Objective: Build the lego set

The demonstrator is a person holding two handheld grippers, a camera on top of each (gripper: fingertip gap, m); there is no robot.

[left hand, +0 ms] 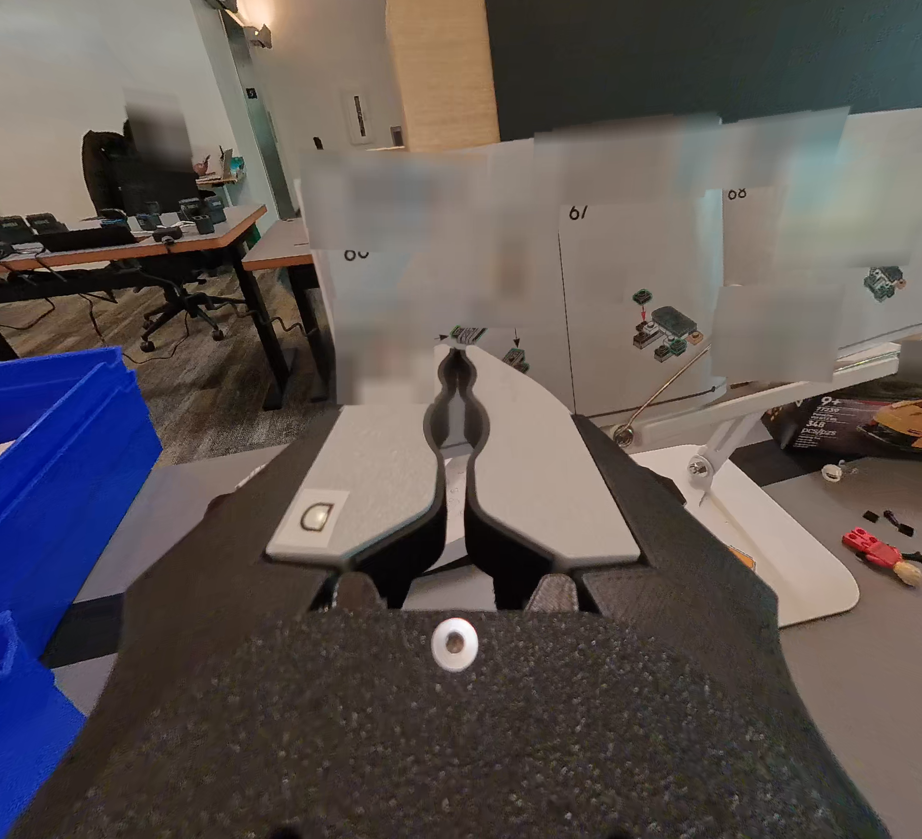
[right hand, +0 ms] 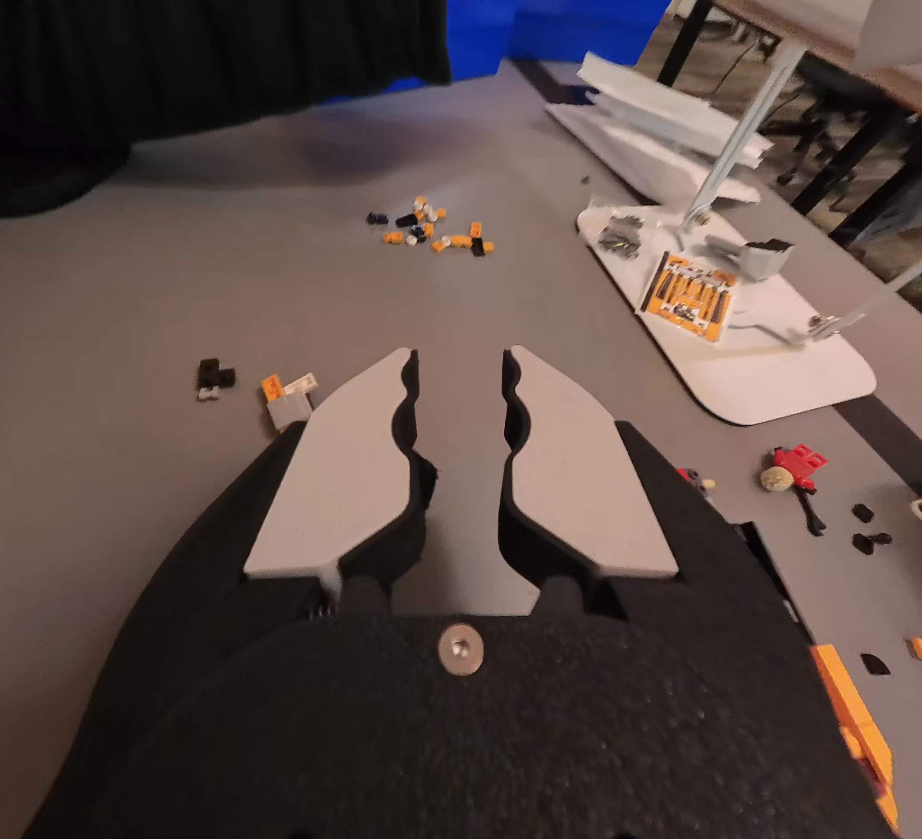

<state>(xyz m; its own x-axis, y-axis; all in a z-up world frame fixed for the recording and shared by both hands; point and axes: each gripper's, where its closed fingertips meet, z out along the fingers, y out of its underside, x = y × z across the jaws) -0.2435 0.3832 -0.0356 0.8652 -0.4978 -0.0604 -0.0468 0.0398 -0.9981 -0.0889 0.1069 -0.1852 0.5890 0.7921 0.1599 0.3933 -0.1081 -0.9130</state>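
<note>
In the left wrist view my left claw [left hand: 458, 354] is raised above the grey surface [left hand: 823, 665], its jaws clenched with the tips meeting on nothing I can make out. Ahead stands an instruction booklet [left hand: 638, 306] on a white stand [left hand: 748, 541], open to pages of building steps. A blue bin [left hand: 65, 456] sits at my left edge. Beyond it the room opens to office desks [left hand: 164, 236], a rolling chair [left hand: 174, 296] and carpet. At the right lie a dark box [left hand: 848, 421], a red piece [left hand: 870, 548] and a few small black bits [left hand: 893, 518].

In the right wrist view my right claw [right hand: 460, 356] hovers low over the surface [right hand: 249, 306], released, with bare grey between its jaws. The lego is scattered in pieces: a loose pile [right hand: 431, 226] of orange, black and white bricks lies well ahead, a black piece [right hand: 214, 378] and an orange-and-grey piece [right hand: 289, 396] sit just left of my left finger, and the red piece [right hand: 793, 468] lies to the right. A sticker sheet [right hand: 688, 301] rests on the stand's base [right hand: 748, 381]. An orange part [right hand: 848, 725] shows at the lower right edge. A black sleeve [right hand: 199, 17] crosses the top left.
</note>
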